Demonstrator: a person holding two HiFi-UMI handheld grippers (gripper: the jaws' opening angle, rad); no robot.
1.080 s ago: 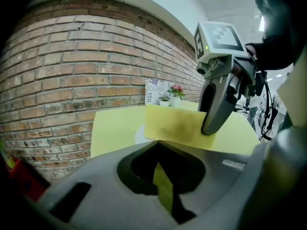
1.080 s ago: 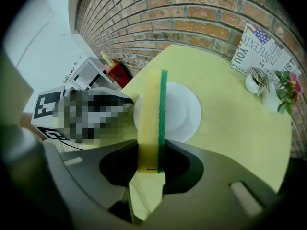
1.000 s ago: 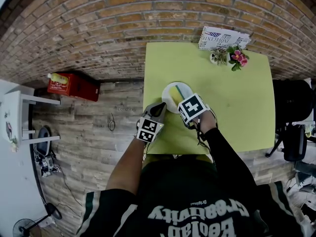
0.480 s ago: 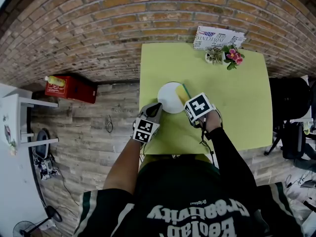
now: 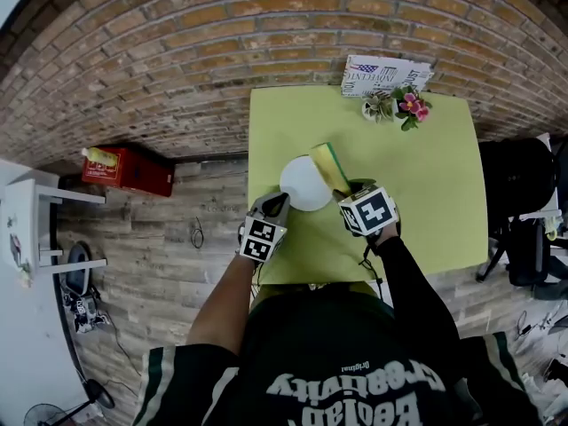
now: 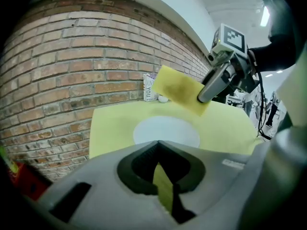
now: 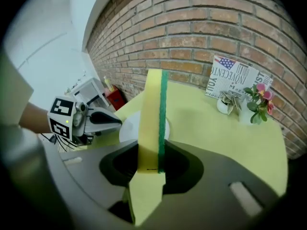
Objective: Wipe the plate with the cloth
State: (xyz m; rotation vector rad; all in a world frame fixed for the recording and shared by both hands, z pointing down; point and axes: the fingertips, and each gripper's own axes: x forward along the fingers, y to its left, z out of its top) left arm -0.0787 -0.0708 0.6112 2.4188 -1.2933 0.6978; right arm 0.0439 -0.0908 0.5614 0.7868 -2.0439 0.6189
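Observation:
A white plate (image 5: 303,183) lies on the yellow-green table (image 5: 426,176), near its left edge. My right gripper (image 5: 353,190) is shut on the cloth (image 5: 329,167), a yellow pad with a green edge, and holds it raised at the plate's right rim. In the right gripper view the cloth (image 7: 153,104) stands on edge between the jaws (image 7: 152,152). My left gripper (image 5: 276,204) sits at the plate's near-left side, shut, with nothing in it. In the left gripper view the plate (image 6: 165,131) lies just ahead, with the cloth (image 6: 180,89) above it.
A small flower pot (image 5: 404,105) and a printed card (image 5: 383,74) stand at the table's far edge, against the brick wall. A red box (image 5: 129,169) sits on the wooden floor at the left. A black chair (image 5: 515,189) stands to the right of the table.
The right gripper has drawn the cloth off the plate's middle, towards the right rim, and lifted it. More of the plate now shows. The left gripper stays by the plate's near-left edge.

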